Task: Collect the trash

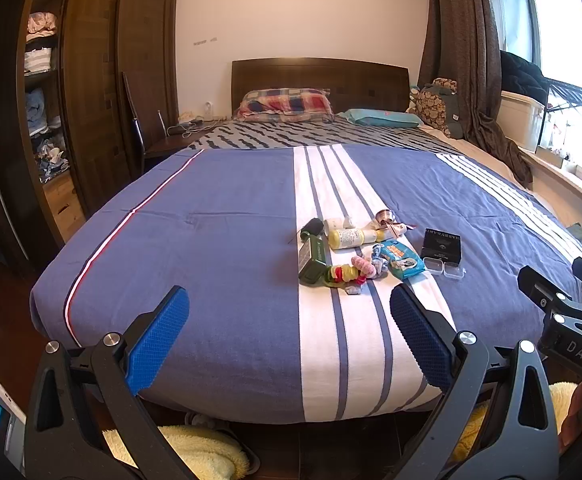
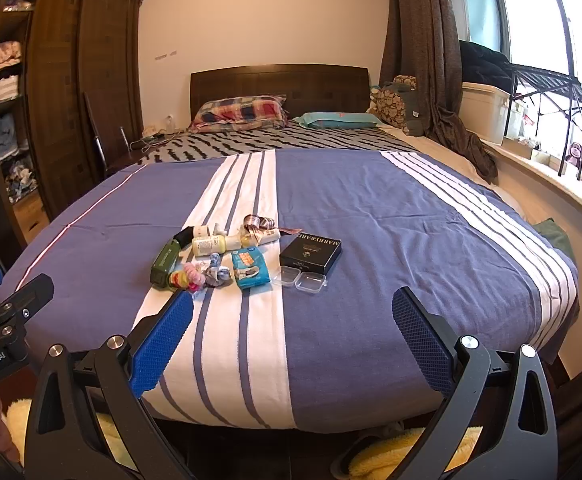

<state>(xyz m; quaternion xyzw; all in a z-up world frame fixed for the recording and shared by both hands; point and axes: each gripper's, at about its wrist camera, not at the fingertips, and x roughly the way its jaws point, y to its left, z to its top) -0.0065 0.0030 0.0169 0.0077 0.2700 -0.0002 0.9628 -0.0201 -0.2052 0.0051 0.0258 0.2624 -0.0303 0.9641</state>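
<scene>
A cluster of small items lies on the bed's blue and white striped blanket [image 1: 219, 240]. It holds a yellow bottle [image 1: 347, 238], a green case [image 1: 312, 260], coloured hair ties [image 1: 351, 274], a blue wipes pack [image 1: 403, 260], a black box [image 1: 442, 246], a clear plastic container [image 1: 447, 270] and crumpled wrappers [image 1: 387, 222]. My left gripper [image 1: 289, 304] hovers open over the foot of the bed, short of the cluster. My right gripper [image 2: 293, 308] is open too, with the clear container [image 2: 300, 279] and black box [image 2: 311, 252] just beyond its fingers.
Headboard [image 1: 319, 80] and pillows [image 1: 287, 104] lie at the far end. A wooden wardrobe [image 1: 91, 80] stands on the left. A curtain [image 2: 423, 60], windowsill and drying rack [image 2: 547, 92] fill the right. Yellow slippers [image 2: 395, 452] sit on the floor below the bed's foot.
</scene>
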